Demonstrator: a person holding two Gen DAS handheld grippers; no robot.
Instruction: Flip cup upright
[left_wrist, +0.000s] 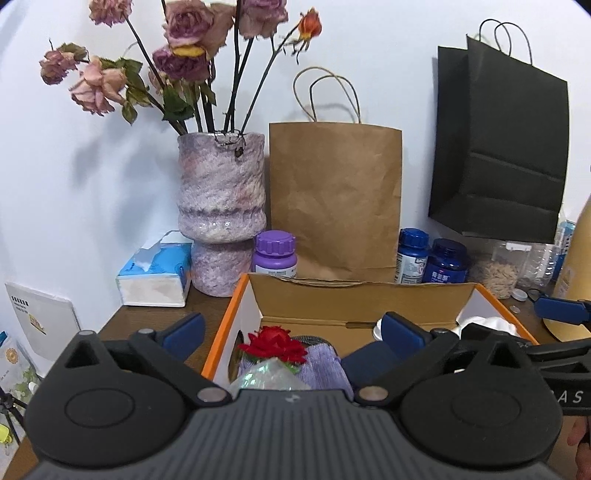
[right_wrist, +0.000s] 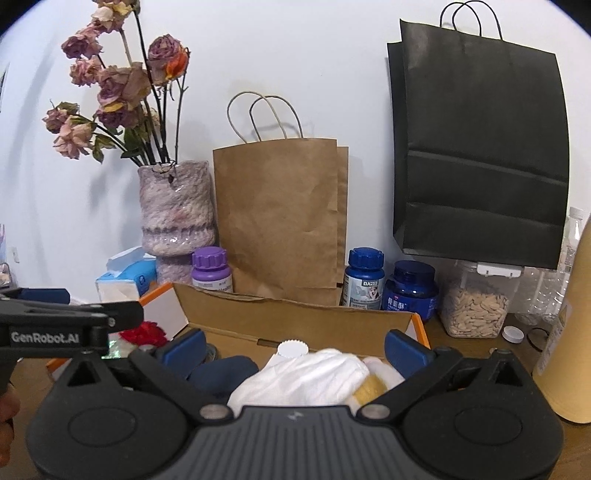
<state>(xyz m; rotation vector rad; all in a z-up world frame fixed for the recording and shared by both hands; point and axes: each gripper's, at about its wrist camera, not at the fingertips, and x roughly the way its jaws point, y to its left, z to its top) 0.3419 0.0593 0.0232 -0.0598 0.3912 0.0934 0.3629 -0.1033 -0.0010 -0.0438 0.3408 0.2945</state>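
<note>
A dark blue rounded object (left_wrist: 369, 363) (right_wrist: 225, 369), apparently the cup on its side, lies in the middle of an orange-edged cardboard box (left_wrist: 236, 295) (right_wrist: 419, 321). Its mouth is hidden. My left gripper (left_wrist: 293, 328) hovers open over the left part of the box, with its right finger just above the blue object and nothing between the fingers. My right gripper (right_wrist: 295, 347) is open over the right part of the box, above a white cloth (right_wrist: 306, 376), and the blue object sits by its left finger. Each gripper shows at the edge of the other's view.
The box also holds a red fabric rose (left_wrist: 273, 343), a purple knit piece (left_wrist: 321, 363) and a white cap (right_wrist: 292, 348). Behind it stand a vase (left_wrist: 221, 206) of dried roses, a brown paper bag (left_wrist: 334, 199), pill bottles (right_wrist: 364, 277), a tissue box (left_wrist: 155, 273) and a black bag (right_wrist: 480, 147).
</note>
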